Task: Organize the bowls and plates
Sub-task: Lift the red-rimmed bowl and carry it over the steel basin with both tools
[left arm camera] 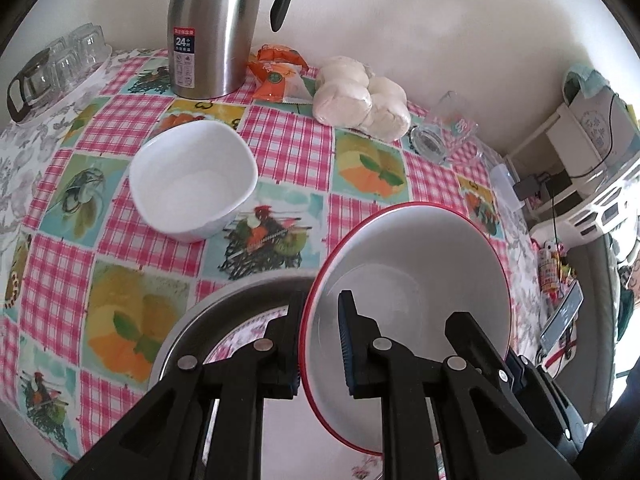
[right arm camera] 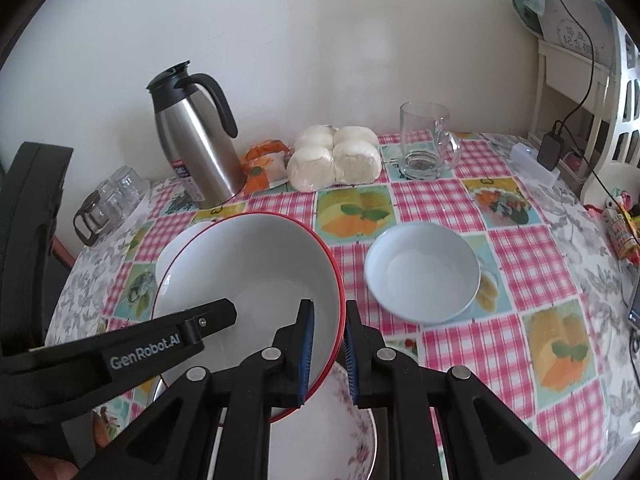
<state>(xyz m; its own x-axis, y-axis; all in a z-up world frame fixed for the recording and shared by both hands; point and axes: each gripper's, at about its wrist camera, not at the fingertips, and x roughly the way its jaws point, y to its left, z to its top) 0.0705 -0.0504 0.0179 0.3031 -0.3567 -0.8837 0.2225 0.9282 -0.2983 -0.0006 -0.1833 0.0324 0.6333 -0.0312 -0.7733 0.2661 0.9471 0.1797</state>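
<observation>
With both the left claw [left arm camera: 320, 344] and right claw [right arm camera: 329, 354] clamped on opposite rims of the red-rimmed white bowl [right arm camera: 256, 264], uneven pulling could tilt it and let it slip onto the floral-patterned dish [right arm camera: 344, 432] below.

We take the red-rimmed bowl [right arm camera: 248, 272] as our landmark. It is clamped by both tongs, the left tongs [left arm camera: 320, 344] on one side of its rim and the right tongs [right arm camera: 329, 354] on the other, so its near side is closed to us. Directly beneath it sit a flowered bowl [right arm camera: 340, 432] and a metal dish [left arm camera: 208, 304]. To its right stands a shallow white bowl [right arm camera: 422, 276], with a narrow strip of bare tabletop [right arm camera: 520, 264] between. Behind it a square white bowl [left arm camera: 192, 184] blocks the way. Further back along the wall a steel jug [right arm camera: 196, 144], buns [right arm camera: 336, 156] and a glass mug [right arm camera: 426, 144] form a barrier.
</observation>
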